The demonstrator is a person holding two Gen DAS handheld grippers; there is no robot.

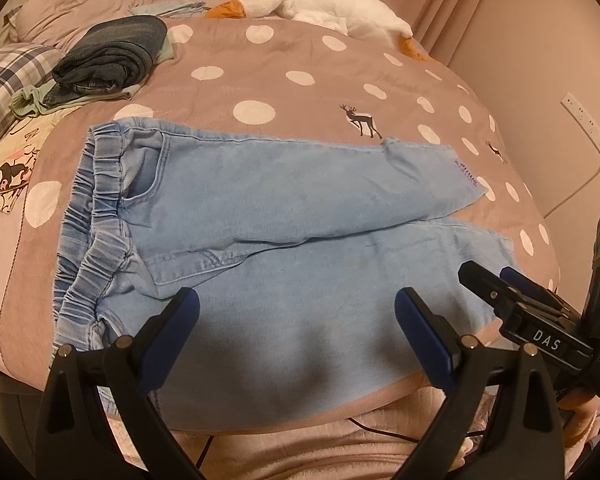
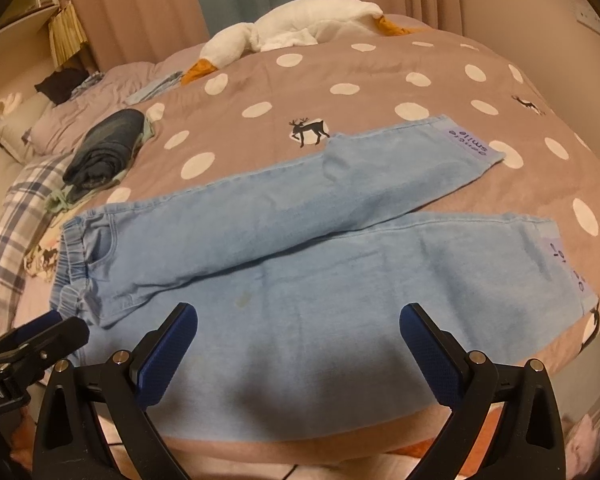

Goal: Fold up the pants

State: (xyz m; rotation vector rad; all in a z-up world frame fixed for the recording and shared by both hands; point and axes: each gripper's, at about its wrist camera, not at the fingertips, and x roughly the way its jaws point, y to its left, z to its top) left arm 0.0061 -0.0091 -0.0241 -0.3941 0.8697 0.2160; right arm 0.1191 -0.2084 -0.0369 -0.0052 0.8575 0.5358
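The left black two-finger gripper with blue pads hung open, empty, over the light-blue denim pants spread flat on the dotted mauve bedspread. The right gripper gaped likewise; the pants' near edge was shadowed, cuff lettering partly illegible.

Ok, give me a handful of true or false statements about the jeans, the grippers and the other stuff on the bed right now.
1. The light blue jeans lie spread flat on the polka-dot blanket. True.
2. The left gripper is clamped on the waistband. False: it is open, holding nothing.
3. The right gripper is open. True.
4. The two legs are stacked on each other. False: they lie side by side.
5. A white plush goose lies at the far side. True.
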